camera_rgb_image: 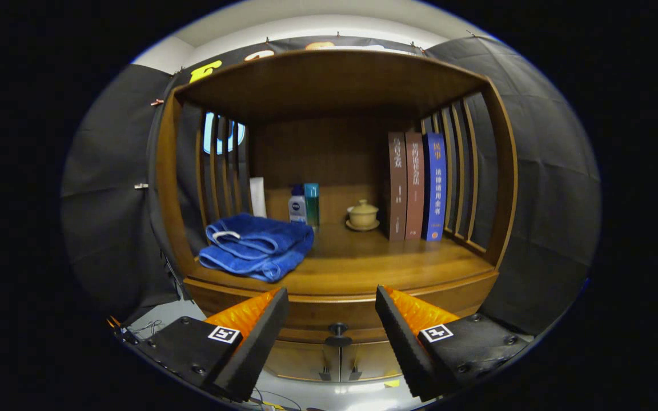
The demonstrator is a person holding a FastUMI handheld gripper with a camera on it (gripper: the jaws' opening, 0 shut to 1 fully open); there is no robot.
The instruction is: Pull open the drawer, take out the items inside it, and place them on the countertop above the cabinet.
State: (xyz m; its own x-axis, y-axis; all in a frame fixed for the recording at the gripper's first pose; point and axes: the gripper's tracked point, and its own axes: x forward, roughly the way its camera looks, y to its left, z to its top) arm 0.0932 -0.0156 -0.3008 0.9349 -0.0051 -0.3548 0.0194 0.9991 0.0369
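Note:
A wooden cabinet stands ahead of me, with a shut drawer front (pixel 334 314) under its countertop (pixel 363 265). The drawer's small dark knob (pixel 338 329) sits between my two fingers and a little beyond their tips. My gripper (pixel 332 299) is open with nothing between the fingers. Whatever the drawer holds is hidden behind its shut front.
On the countertop lie a folded blue towel (pixel 257 245) at the left, a white tube (pixel 257 197), two small bottles (pixel 304 204), a lidded tea cup on a saucer (pixel 362 216) and three upright books (pixel 416 187) at the right. Slatted sides and a wooden top enclose the shelf. Two lower doors (pixel 337 361) sit under the drawer.

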